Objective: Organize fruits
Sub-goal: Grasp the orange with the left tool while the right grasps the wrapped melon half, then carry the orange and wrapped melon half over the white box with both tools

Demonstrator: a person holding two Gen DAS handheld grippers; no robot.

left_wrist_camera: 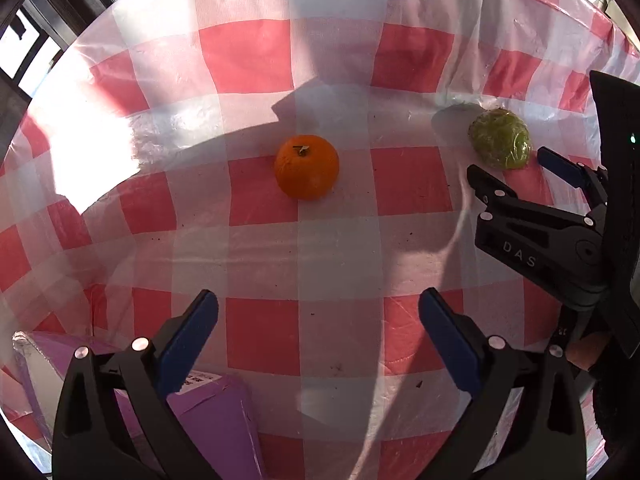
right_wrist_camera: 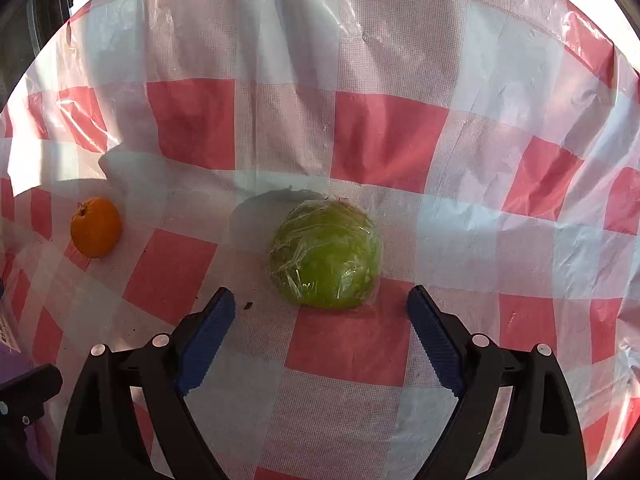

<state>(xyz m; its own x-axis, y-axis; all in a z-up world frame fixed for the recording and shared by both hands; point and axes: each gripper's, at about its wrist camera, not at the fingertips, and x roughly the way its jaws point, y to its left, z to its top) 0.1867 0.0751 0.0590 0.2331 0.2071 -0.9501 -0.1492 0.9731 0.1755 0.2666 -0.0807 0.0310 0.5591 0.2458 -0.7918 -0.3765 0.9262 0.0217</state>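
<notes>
- Left wrist view: left gripper jaws apart, empty, above the red-and-white checked plastic tablecloth; round orange fruit lies ahead. Purple box, possibly cardboard, sits lower left.
- Right wrist view: right gripper jaws wide apart, nothing between them; green round fruit in clear plastic wrap lies just ahead.

Tablecloth: thin glossy plastic, crinkled
Green fruit: shiny cling film wrap
Orange: dimpled peel
Pads: ribbed, matt
</notes>
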